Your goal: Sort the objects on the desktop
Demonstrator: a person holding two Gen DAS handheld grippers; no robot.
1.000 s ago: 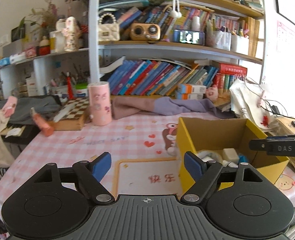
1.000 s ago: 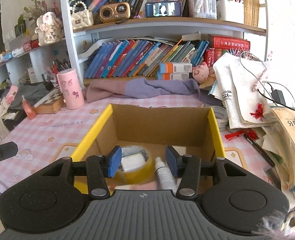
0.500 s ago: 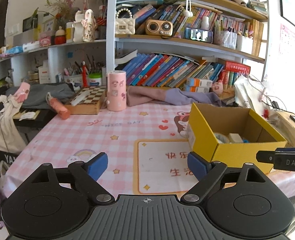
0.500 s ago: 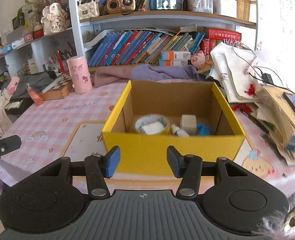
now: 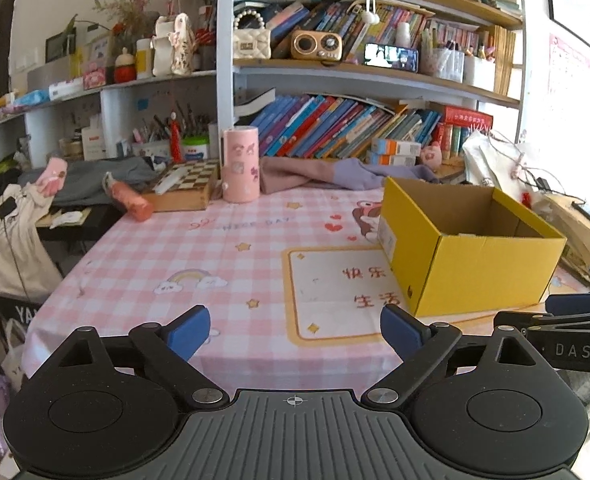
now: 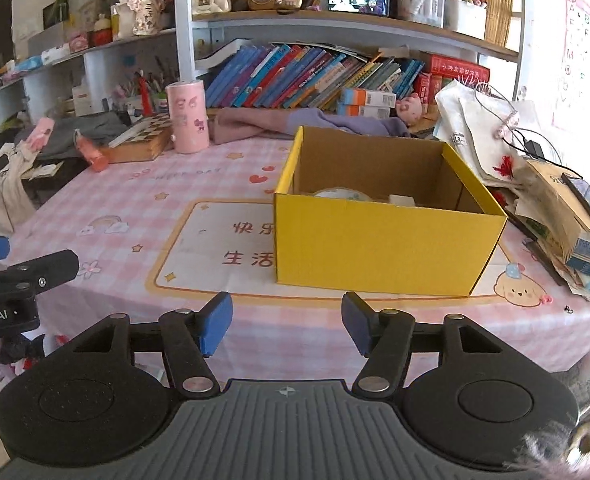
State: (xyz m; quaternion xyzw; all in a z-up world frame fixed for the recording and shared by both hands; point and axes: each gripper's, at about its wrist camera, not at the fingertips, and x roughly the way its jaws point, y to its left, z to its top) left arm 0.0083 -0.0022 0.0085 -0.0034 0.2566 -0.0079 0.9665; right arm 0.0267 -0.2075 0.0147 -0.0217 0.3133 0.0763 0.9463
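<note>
Both grippers have backed off the yellow cardboard box (image 6: 383, 240), left gripper (image 5: 295, 330) and right gripper (image 6: 283, 326) empty with jaws just spread apart; light, crushable, best gripped by 1 wall's rim.

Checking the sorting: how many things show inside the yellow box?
2: a tape roll at the left and a white block mid-box in the yellow box; its front wall may hide more.

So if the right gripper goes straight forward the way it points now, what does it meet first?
Most likely the near wall of the yellow cardboard box, which stands straight ahead of the right gripper. Its fingers are open and empty, with only pink checked tablecloth in between. Depth is hard to judge.
</note>
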